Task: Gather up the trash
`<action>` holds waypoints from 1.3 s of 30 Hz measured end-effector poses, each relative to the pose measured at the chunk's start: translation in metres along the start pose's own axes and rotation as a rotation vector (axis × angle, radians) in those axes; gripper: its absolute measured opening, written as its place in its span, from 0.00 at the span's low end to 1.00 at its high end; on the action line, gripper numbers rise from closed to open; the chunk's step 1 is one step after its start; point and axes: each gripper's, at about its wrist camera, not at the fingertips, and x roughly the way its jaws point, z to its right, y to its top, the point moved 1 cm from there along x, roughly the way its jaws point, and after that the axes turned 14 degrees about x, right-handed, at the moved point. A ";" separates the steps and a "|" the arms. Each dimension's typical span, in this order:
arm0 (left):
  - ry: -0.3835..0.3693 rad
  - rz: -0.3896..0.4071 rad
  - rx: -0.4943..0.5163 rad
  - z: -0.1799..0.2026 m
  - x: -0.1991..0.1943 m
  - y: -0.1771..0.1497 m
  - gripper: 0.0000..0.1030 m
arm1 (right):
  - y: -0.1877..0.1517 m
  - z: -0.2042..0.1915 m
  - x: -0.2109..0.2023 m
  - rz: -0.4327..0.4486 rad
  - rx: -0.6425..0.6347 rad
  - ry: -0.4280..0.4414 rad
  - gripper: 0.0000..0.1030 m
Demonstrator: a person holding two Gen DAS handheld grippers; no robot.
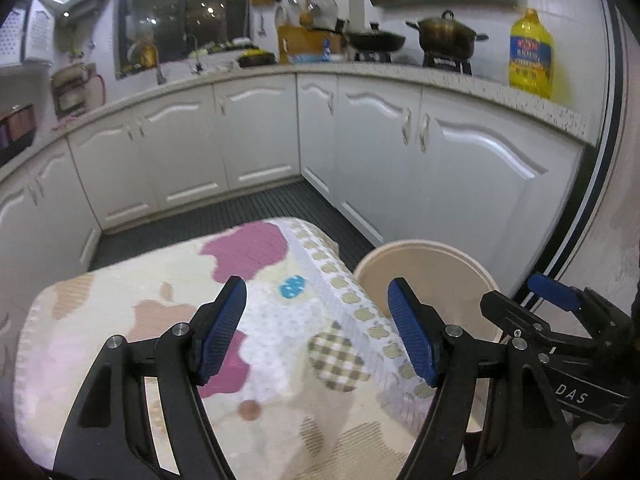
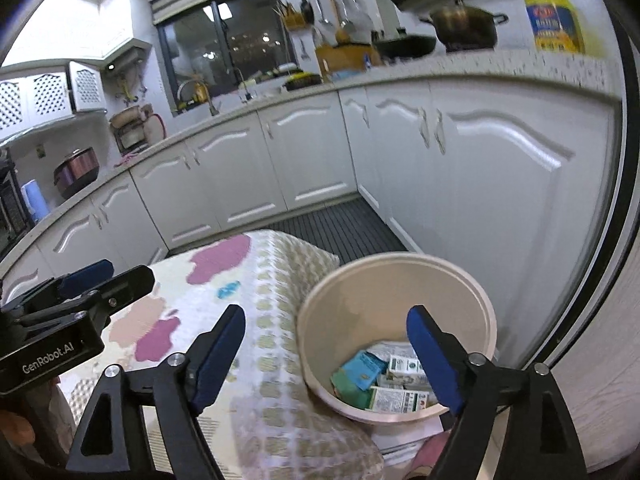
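A cream round trash bin (image 2: 472,312) stands on the floor right of a cloth-covered table (image 2: 276,380). Inside it lie several small cartons and packets (image 2: 384,384), blue, green and white. My right gripper (image 2: 332,356) is open and empty, raised above the table edge and the bin's left rim. My left gripper (image 1: 320,332) is open and empty over the patterned cloth (image 1: 280,344), with the bin (image 1: 436,276) just to its right. The right gripper also shows in the left wrist view (image 1: 560,320); the left one shows in the right wrist view (image 2: 72,296).
White kitchen cabinets (image 1: 256,136) wrap around the back and right under a speckled counter (image 1: 460,80). A yellow oil bottle (image 1: 531,54), pots on a stove (image 1: 444,36) and a sink sit on it. Dark ribbed floor (image 1: 256,212) lies beyond the table.
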 end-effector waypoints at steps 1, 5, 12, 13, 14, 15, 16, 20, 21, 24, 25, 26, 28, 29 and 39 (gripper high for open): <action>0.002 0.007 -0.004 -0.002 -0.005 0.000 0.70 | 0.000 -0.004 -0.004 0.009 -0.004 0.003 0.87; -0.002 0.046 -0.030 -0.015 -0.024 -0.001 0.70 | 0.001 -0.016 -0.015 0.035 -0.002 0.024 0.91; -0.026 0.084 -0.096 -0.033 -0.045 -0.005 0.71 | 0.006 -0.030 -0.033 0.095 -0.007 0.037 0.94; -0.027 0.083 -0.104 -0.034 -0.047 -0.006 0.71 | 0.007 -0.031 -0.034 0.100 -0.010 0.036 0.94; -0.023 0.082 -0.104 -0.035 -0.048 -0.006 0.74 | 0.007 -0.032 -0.036 0.105 -0.012 0.036 0.94; -0.019 0.084 -0.101 -0.035 -0.050 -0.005 0.78 | 0.007 -0.032 -0.037 0.107 -0.013 0.037 0.94; -0.013 0.092 -0.097 -0.035 -0.052 -0.006 0.80 | 0.007 -0.033 -0.038 0.107 -0.012 0.040 0.94; -0.008 0.107 -0.093 -0.036 -0.058 -0.006 0.80 | 0.008 -0.035 -0.039 0.109 -0.014 0.047 0.94; -0.007 0.109 -0.092 -0.035 -0.059 -0.006 0.80 | 0.008 -0.036 -0.040 0.110 -0.017 0.047 0.94; 0.014 0.111 -0.071 -0.034 -0.061 -0.005 0.80 | 0.008 -0.037 -0.042 0.113 -0.025 0.047 0.95; 0.026 0.111 -0.063 -0.033 -0.062 -0.005 0.80 | 0.008 -0.038 -0.042 0.116 -0.027 0.047 0.95; 0.035 0.111 -0.060 -0.033 -0.063 -0.005 0.80 | 0.008 -0.038 -0.043 0.117 -0.028 0.047 0.94; 0.052 0.113 -0.053 -0.031 -0.065 -0.005 0.80 | 0.009 -0.039 -0.044 0.121 -0.032 0.045 0.95; 0.059 0.115 -0.049 -0.031 -0.066 -0.005 0.80 | 0.009 -0.039 -0.045 0.122 -0.034 0.045 0.95; 0.064 0.135 -0.055 -0.031 -0.073 -0.004 0.80 | 0.010 -0.042 -0.049 0.130 -0.048 0.049 0.99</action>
